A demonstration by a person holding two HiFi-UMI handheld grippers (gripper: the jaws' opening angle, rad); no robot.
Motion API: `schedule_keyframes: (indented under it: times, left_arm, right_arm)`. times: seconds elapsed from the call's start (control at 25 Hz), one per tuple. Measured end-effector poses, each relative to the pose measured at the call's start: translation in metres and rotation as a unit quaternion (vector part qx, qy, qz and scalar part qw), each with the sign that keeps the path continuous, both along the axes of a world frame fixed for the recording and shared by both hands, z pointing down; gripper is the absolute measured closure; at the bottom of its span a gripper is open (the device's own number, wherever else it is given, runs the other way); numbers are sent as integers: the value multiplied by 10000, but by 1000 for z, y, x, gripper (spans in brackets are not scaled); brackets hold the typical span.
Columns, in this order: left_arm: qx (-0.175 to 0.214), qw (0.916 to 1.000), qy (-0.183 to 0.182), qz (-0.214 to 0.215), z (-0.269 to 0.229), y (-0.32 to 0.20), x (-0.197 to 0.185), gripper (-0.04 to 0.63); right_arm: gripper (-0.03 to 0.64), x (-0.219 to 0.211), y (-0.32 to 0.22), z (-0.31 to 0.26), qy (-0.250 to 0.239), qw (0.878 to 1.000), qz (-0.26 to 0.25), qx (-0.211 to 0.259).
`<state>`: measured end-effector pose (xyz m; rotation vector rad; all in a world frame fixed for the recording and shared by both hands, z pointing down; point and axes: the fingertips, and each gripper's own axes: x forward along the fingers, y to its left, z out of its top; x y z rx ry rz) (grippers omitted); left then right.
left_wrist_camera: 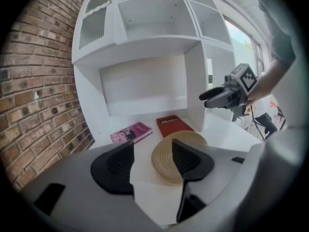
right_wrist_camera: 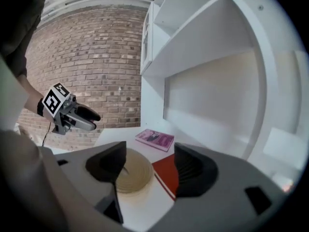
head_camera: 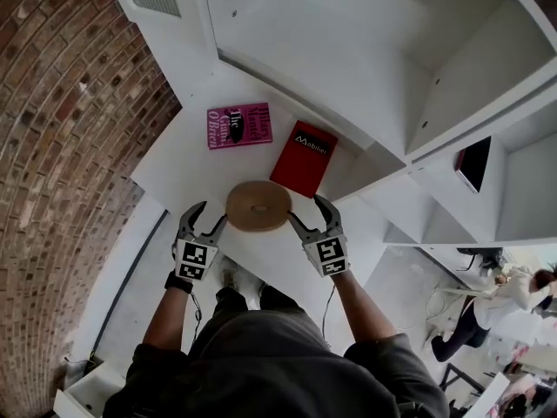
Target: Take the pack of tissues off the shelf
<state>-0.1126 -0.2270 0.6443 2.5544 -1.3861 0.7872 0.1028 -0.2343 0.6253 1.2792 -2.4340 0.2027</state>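
No pack of tissues shows in any view. A round tan woven disc (head_camera: 258, 205) (left_wrist_camera: 163, 162) (right_wrist_camera: 131, 176) lies flat on the white shelf top (head_camera: 178, 159). My left gripper (head_camera: 211, 216) (left_wrist_camera: 153, 152) is just left of the disc, open, with nothing between its pads. On the disc's right is my right gripper (head_camera: 305, 209) (right_wrist_camera: 150, 152), also open and empty. Each gripper shows in the other's view: the right gripper (left_wrist_camera: 219, 95) and the left gripper (right_wrist_camera: 92, 118). Neither touches the disc as far as I can see.
A pink book (head_camera: 238, 125) (left_wrist_camera: 130, 132) (right_wrist_camera: 155, 139) and a red book (head_camera: 304, 158) (left_wrist_camera: 174, 125) (right_wrist_camera: 166, 174) lie behind the disc. White shelf compartments (head_camera: 470, 68) rise behind and to the right; one holds a dark flat object (head_camera: 474, 164). A brick wall (head_camera: 61, 129) stands at left. A person (head_camera: 487, 307) stands at far right.
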Motion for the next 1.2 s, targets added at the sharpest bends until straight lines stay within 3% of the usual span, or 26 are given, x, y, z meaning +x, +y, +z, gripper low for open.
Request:
schedule_keyframes:
  times: [0.24, 0.48, 0.56, 1.2]
  left_arm:
    - [719, 9969, 302, 42, -76, -7, 12, 434]
    - [1317, 9885, 744, 30, -138, -5, 16, 590]
    - [1454, 9861, 802, 65, -152, -2, 18, 594]
    - [1532, 9821, 1046, 328, -167, 1, 23, 595]
  right_arm:
    - [464, 11, 2, -74, -96, 9962, 404, 760]
    - [572, 19, 13, -122, -185, 9894, 764, 1220]
    - [609, 22, 17, -133, -186, 9876, 862, 1301]
    - [615, 21, 23, -154, -243, 9835, 1164, 1360]
